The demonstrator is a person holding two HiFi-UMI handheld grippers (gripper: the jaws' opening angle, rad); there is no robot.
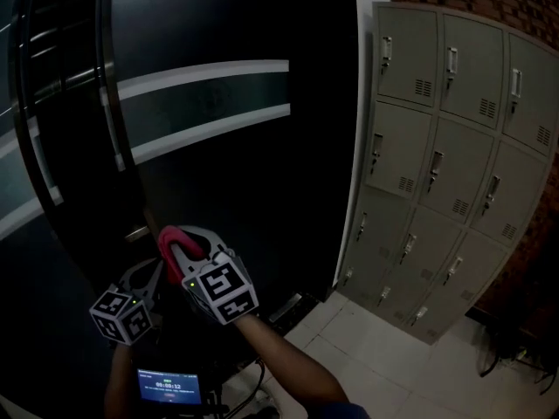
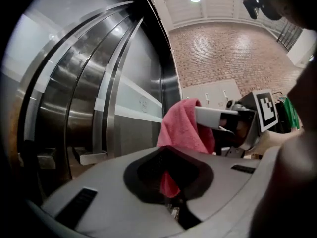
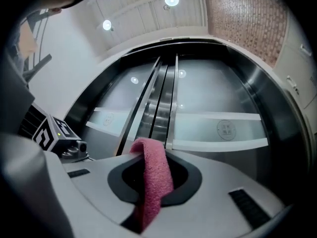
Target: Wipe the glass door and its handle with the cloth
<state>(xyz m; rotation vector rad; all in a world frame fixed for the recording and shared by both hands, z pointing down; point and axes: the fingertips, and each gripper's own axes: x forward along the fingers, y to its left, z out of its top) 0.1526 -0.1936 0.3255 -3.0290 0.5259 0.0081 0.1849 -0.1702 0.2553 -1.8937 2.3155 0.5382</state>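
- The head view is dim — the glass door (image 1: 218, 190) reads almost black.
- The gripper views are brighter, lit by round ceiling lights (image 3: 171, 0) that glint on the glass.
- Both bend strongly toward dark, vignetted edges.

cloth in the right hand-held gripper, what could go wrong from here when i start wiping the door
1. Only a narrow fold of the cloth sticks out of the right hand-held gripper, so bare jaw tips might scrape the door.
2. The cloth's tail also sits in the left hand-held gripper; moving the two apart could tug it loose.
3. The handle stands close to the glass, so a jaw could knock it.
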